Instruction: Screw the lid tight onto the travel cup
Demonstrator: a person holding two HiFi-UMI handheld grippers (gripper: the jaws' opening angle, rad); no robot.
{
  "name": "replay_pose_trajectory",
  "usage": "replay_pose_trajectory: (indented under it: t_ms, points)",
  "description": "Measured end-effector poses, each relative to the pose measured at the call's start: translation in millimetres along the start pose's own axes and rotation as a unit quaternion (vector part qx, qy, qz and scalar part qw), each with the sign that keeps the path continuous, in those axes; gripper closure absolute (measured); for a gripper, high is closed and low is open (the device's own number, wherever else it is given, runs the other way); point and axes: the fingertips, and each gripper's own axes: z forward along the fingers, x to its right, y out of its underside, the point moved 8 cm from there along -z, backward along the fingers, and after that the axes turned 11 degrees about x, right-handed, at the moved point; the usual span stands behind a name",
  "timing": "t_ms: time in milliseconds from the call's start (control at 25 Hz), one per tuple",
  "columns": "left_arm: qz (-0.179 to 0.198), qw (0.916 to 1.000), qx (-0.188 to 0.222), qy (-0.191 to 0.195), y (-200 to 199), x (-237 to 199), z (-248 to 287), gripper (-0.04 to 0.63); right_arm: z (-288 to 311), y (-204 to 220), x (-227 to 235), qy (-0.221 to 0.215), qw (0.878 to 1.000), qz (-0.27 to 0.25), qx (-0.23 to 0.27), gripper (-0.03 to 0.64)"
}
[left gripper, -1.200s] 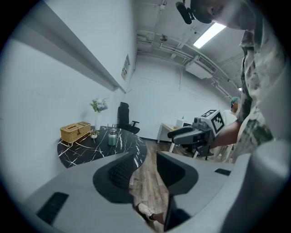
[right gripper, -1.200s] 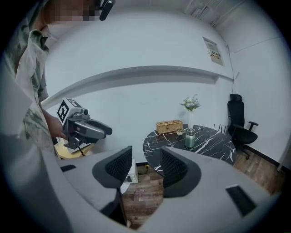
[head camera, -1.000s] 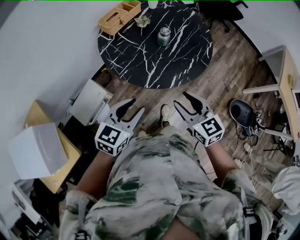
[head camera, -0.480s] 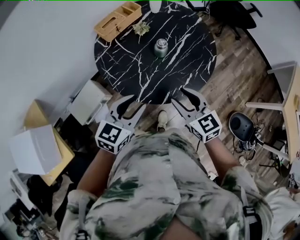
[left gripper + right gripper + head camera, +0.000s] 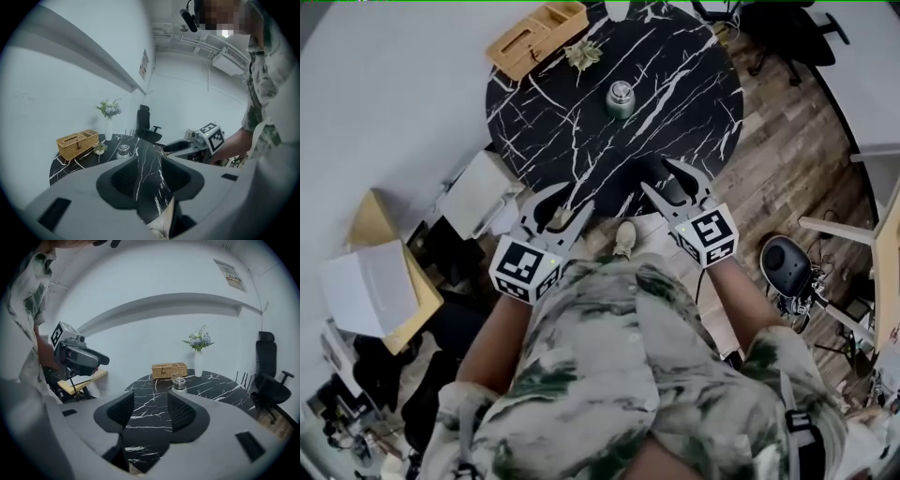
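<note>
A small metal travel cup [image 5: 621,97] with its lid on top stands upright toward the far side of the round black marble table [image 5: 675,84]. It also shows as the cup [image 5: 123,150] in the left gripper view and the cup [image 5: 179,383] in the right gripper view, well ahead of both jaws. My left gripper [image 5: 563,203] is open and empty at the table's near edge. My right gripper [image 5: 664,179] reaches just over that edge; its jaws are opening, with nothing between them. Both grippers are far short of the cup.
A wicker box [image 5: 534,36] and a small potted plant [image 5: 584,54] sit behind the cup. A white vase of flowers [image 5: 198,363] stands at the table's back. An office chair [image 5: 269,378] is beyond the table, and a white cabinet [image 5: 478,195] stands left of it.
The person has stepped toward the table. Both grippers, a short way off from it a second ago, now reach its near edge. The cup has not moved.
</note>
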Motion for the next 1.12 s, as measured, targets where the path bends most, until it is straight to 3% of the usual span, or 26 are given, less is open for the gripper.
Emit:
replay_pose_trajectory:
  t_ms: [440,920,1120]
  points:
    - [0.000,0.9991,-0.023,0.034,-3,-36,31,0.433,76,34,44,0.003,1.000,0.007,0.009,0.252]
    - [0.003,0.9973,-0.045,0.057,-8,-81,60,0.433,153,75,91,0.059,0.998,0.005,-0.021,0.246]
    - [0.000,0.9971,-0.049,0.058,-7,-96,70,0.433,183,86,103,0.060,0.998,-0.007,-0.027,0.233]
